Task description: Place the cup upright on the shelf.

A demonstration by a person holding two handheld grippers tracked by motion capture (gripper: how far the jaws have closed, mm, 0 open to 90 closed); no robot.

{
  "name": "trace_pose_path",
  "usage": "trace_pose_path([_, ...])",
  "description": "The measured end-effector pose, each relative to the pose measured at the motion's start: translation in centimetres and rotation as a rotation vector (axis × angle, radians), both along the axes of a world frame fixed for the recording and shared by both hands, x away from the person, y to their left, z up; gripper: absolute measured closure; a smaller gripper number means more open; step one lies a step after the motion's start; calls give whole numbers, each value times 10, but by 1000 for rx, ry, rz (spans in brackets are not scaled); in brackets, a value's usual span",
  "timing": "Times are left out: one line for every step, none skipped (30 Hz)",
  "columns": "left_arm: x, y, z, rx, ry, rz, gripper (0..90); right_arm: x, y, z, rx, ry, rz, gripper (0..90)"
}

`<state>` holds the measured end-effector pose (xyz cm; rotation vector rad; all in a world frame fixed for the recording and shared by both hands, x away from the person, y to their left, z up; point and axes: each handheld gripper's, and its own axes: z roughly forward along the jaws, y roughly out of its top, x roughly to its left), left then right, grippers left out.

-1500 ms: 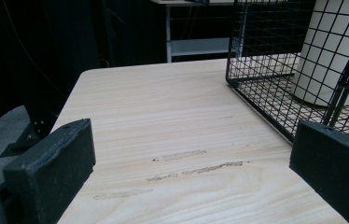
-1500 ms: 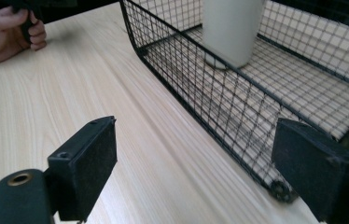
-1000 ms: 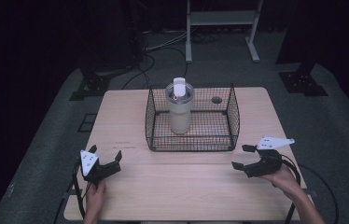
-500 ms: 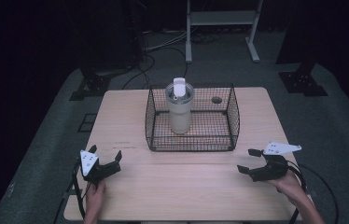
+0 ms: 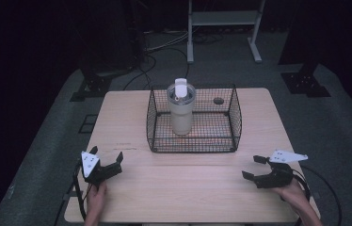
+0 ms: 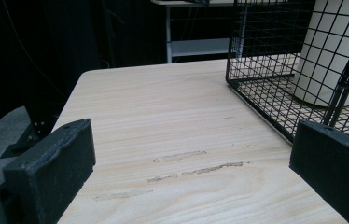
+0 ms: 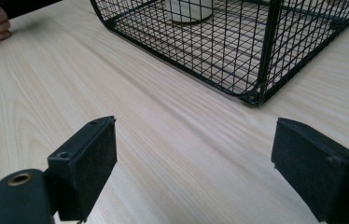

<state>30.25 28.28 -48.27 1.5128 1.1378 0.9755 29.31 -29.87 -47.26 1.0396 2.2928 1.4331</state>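
Left hand-held gripper: low over the worktop's near left corner, jaws spread wide, nothing between them.
Left hand: wrapped around its handle from below.
Right hand-held gripper: near the right edge, jaws apart, empty, pointing left.
Right hand: gripping the handle.

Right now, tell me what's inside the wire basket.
A pale tumbler with a lid stands upright in the basket, toward its left. The rest of the mesh floor looks bare. The tumbler's contents are hidden by its lid.
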Motion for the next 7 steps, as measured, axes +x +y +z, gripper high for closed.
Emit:
trace_pose_path([0,0,0,-1,1,-1,0,-1,0,-1,2,5,-5,135])
trace_pose_path([0,0,0,-5,1,1,0,-3,0,-1,1,-1,-9,135])
trace_pose_path([0,1,0,-9,1,2,0,-5,0,0,15,-13,-15,135])
trace_pose_path([0,1,0,-10,1,2,0,-7,0,0,22,-17,-19,135])
trace_pose_path([0,1,0,-8,0,2,0,-9,0,1,18,-16,-25,135])
trace_pose_path([0,1,0,-6,0,3,0,-10,1,0,11,-26,-30,135])
trace_pose_path([1,1,0,-7,1,3,0,-11,0,-1,17,-30,-42,134])
